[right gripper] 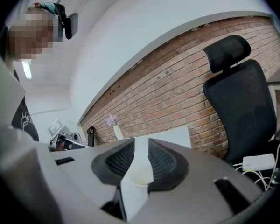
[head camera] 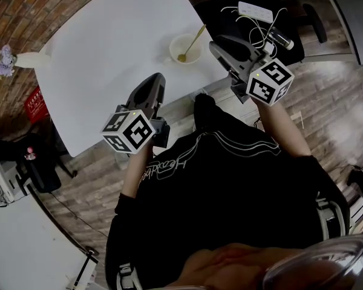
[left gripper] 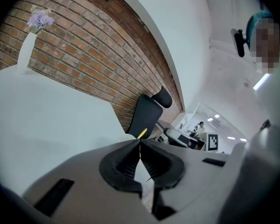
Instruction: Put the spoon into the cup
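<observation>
Looking steeply down on a white table [head camera: 109, 41] beside a brick wall [head camera: 24, 11]. Holding 2 grippers low over the table's near edge, 1 in each hand.

Pointing the left gripper [head camera: 158, 77] toward 1 o'clock above bare tabletop. Pressing its jaws together tip to tip, gripping nothing.

Pointing the right gripper [head camera: 215, 43] toward 10 o'clock, just beside the cup [head camera: 186, 48] at the cup's 3 o'clock, not touching. Leaving its jaws a narrow way apart, gripping nothing, with the cup's pale rim showing through the gap in the right gripper view.

Showing the cup upright near the table's right edge, with the gold spoon [head camera: 194, 39] already standing inside, bowl down and handle leaning over the rim toward 1 o'clock.

Showing a white vase [head camera: 30, 59] of purple flowers at the table's 9 o'clock corner, well apart from the cup.

Showing a black chair [right gripper: 238, 101] past the table at 1 o'clock, with a white power strip [head camera: 255, 11] and tangled cables lying by it.
</observation>
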Motion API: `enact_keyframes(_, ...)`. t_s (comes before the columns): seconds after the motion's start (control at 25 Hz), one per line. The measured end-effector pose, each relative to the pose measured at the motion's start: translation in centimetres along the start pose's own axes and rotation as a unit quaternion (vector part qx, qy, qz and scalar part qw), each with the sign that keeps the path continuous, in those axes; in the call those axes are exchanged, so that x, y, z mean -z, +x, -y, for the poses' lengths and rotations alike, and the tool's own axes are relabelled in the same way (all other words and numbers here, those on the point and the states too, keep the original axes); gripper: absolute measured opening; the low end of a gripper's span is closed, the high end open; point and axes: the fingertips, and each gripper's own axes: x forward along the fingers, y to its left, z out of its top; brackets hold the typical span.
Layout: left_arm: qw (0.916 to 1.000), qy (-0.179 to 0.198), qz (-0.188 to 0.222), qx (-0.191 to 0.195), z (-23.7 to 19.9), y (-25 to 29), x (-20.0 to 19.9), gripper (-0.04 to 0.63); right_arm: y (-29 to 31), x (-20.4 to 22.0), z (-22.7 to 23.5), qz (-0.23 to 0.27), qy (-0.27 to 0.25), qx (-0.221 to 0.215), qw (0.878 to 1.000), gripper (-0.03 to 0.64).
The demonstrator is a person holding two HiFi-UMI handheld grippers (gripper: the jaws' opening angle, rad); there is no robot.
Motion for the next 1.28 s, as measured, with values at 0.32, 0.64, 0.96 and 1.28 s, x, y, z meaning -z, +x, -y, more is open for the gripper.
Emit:
enact_keyframes(0.32,0.9987,0.036,0.027,0.023,3.7,-3.5,-1.2,0.005,-3.1,-2.4,-6.6,0.031,-0.025,-0.059,0.997,0.028)
enact_keyframes(0.64,0.9932,0.086,0.058,0.053,8.6,-6.6,-2.9,0.005,-5.2,-3.8,-13.1,0.035,-0.040,-0.121,0.991,-0.003)
enact_keyframes(0.96,0.9875,0.119,0.076,0.071,11.1,-8.9,-3.8,0.005,-6.6,-5.1,-16.8,0.031,-0.028,-0.161,0.986,-0.003)
enact_keyframes(1.28,0.9854,0.128,0.080,0.080,12.1,-9.3,-4.3,0.005,-6.6,-5.4,-17.2,0.035,-0.032,-0.157,0.986,-0.003)
